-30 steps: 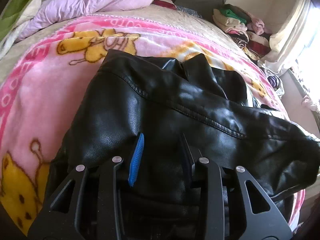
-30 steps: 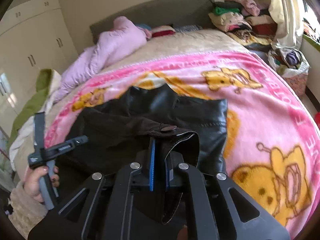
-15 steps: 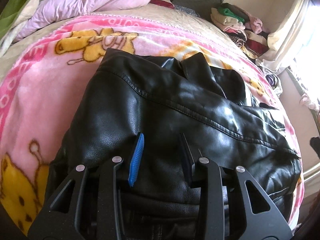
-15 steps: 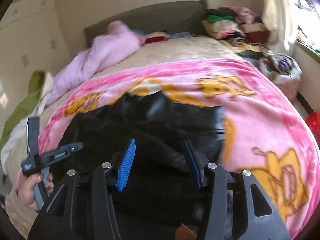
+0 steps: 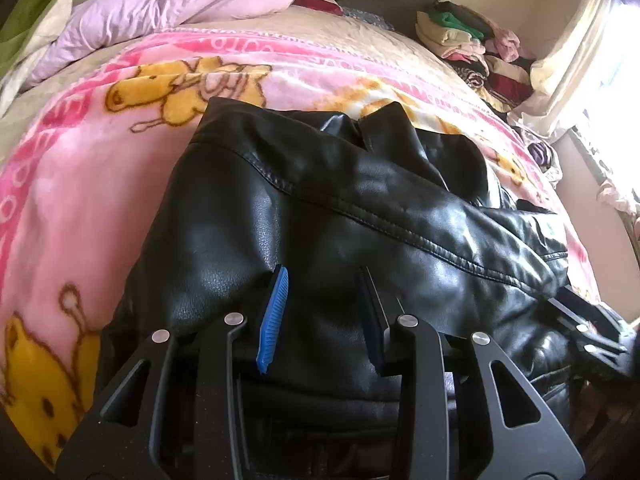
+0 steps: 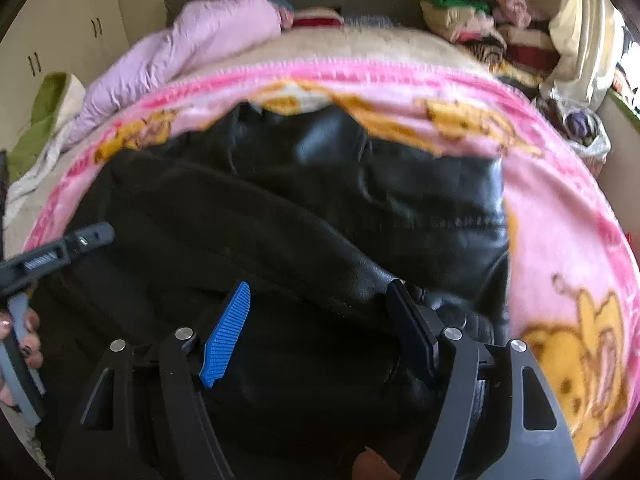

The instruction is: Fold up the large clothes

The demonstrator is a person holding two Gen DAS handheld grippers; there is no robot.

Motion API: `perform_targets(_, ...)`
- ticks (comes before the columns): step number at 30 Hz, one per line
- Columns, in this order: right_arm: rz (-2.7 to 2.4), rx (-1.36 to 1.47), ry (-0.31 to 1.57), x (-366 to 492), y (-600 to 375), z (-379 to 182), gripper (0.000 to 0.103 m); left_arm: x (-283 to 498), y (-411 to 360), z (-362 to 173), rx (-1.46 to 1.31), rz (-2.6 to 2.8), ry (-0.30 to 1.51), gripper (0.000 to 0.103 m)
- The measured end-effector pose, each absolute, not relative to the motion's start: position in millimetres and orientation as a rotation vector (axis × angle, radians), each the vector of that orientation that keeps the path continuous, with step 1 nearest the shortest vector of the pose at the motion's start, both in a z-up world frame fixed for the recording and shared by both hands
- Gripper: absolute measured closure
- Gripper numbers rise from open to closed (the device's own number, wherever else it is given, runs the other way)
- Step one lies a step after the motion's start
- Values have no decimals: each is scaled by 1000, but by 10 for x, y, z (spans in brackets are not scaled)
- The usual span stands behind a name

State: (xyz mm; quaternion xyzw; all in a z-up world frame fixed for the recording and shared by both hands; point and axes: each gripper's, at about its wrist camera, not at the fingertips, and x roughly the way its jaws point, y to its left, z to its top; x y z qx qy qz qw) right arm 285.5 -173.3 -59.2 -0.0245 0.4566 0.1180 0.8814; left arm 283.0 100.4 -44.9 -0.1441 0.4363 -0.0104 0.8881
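Both grippers hang over the black leather jacket [image 5: 320,216] with their fingers spread apart and nothing between them. The left gripper [image 5: 320,312] sits low over the near part of the jacket, its blue pad [image 5: 274,320] and dark pad well apart, the leather showing in the gap. The right gripper [image 6: 316,328] is spread wider, and a folded edge of the jacket [image 6: 320,220] runs slantwise just past its fingertips. The right view is blurred, so I cannot tell whether the tips touch the leather.

The jacket lies folded over on itself on a pink cartoon-bear blanket [image 5: 80,184] that covers the bed, a stitched seam crossing its top layer and the collar towards the far side. Beyond the blanket a lilac quilt [image 5: 180,4] is bunched up near the headboard. A stack of folded clothes [image 5: 472,44] sits in the far corner, next to a pale curtain [image 5: 572,60].
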Motion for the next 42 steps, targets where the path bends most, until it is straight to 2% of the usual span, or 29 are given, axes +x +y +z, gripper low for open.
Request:
perform_targets(5,223,-109,960,2852,-1637,-752,33,2830,1009,-451,-298,-30,908,76)
perform_targets(10,254,-45,918,2763,-1702,-561,33,2809,985,-406,-279,-29,902,76)
perform_targets(13,291,-13,878,2627,-1724,-382,33,2734,906,-322,-259,-62,891,64)
perform_targets(18,367,-6,889,2384,-1672,-341,33,2595,730,-285,-216,-110,901,60)
perform_targets(20,371,-14,901,2319,-1655,-378,33,2561,668,-296,-206,-125,910,54)
perform_targets(31,356,-5,967,2351,-1684,-704,33,2574,525,-437,-125,-108,936,49)
perform_targets(36,361,31,949,2312,-1740,-648,33,2556,535,-403,-137,-113,929,47)
perform_targets(42,359,143,898,2160,-1836,-444,31,2498,543,-259,-172,-144,896,40)
